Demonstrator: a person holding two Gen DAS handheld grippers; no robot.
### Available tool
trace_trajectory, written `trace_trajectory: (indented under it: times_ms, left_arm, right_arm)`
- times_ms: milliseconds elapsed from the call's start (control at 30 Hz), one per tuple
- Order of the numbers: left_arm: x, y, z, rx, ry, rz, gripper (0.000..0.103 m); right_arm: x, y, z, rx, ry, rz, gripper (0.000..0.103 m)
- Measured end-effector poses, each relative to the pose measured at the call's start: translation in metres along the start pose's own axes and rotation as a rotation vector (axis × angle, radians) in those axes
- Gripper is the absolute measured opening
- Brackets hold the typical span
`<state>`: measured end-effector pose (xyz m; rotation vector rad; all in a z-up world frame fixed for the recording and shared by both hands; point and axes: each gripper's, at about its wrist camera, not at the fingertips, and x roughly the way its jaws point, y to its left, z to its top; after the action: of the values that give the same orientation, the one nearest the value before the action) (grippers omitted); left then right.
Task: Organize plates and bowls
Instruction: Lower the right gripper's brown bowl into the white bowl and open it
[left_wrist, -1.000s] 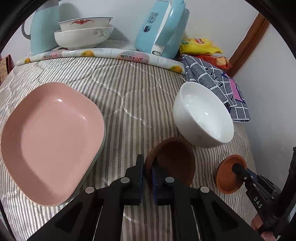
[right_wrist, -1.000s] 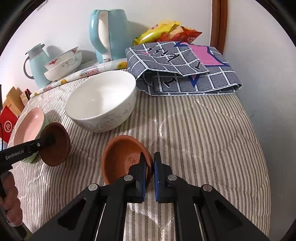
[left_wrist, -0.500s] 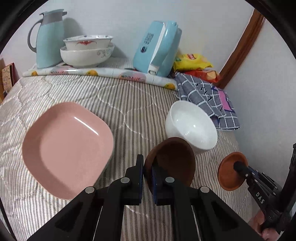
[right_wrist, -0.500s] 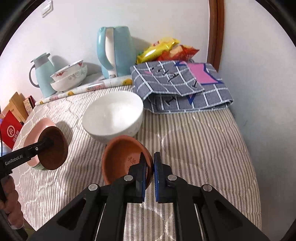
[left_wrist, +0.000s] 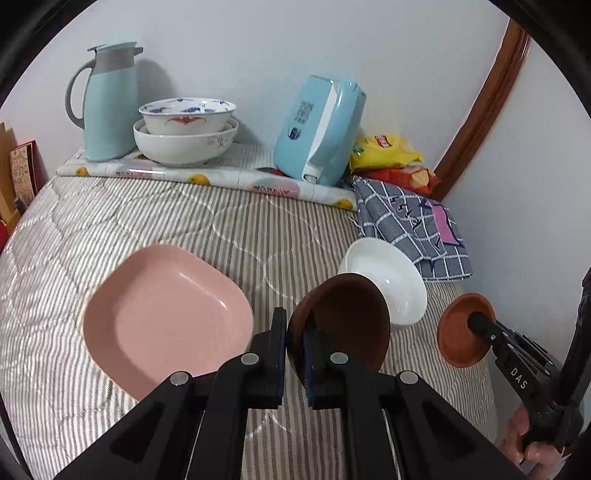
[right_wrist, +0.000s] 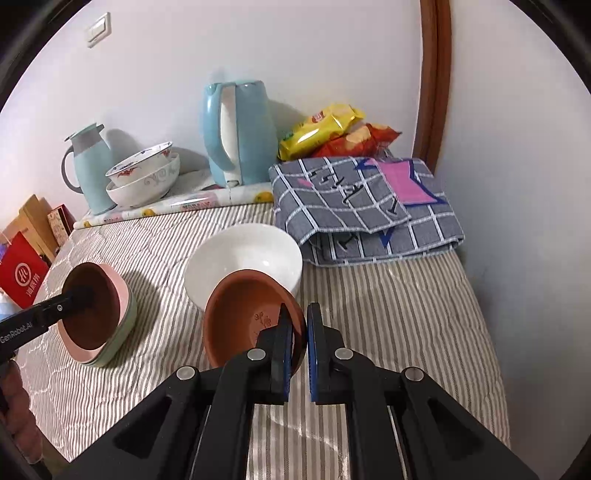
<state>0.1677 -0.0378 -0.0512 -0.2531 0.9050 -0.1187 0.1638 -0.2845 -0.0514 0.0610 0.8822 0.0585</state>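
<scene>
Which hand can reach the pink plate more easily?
Probably the left. Its hand-held gripper, shut on a brown saucer, hangs beside the pink plate; the white bowl sits nearer the right.

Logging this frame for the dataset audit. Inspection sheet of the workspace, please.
Surface: striped quilt, patterned roll at the back.
Job's things: pink plate on a green one; white bowl; two nested bowls at the wall.
Clutter: thermos, kettle, snack bags, checked cloth, red bag.
Grippers: left gripper shut on dark brown saucer; right gripper shut on terracotta saucer.
Cables: nothing seen.
Surroundings: white wall, wooden door frame, wall switch.
</scene>
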Motion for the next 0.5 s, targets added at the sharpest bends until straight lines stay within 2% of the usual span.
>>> trace_trajectory:
  times_ms: [500]
  left_arm:
    - [0.009, 0.008, 0.032, 0.006, -0.014, 0.005, 0.008]
  right_arm:
    - [0.020, 0.013, 0.031, -0.011, -0.001, 0.002, 0.007]
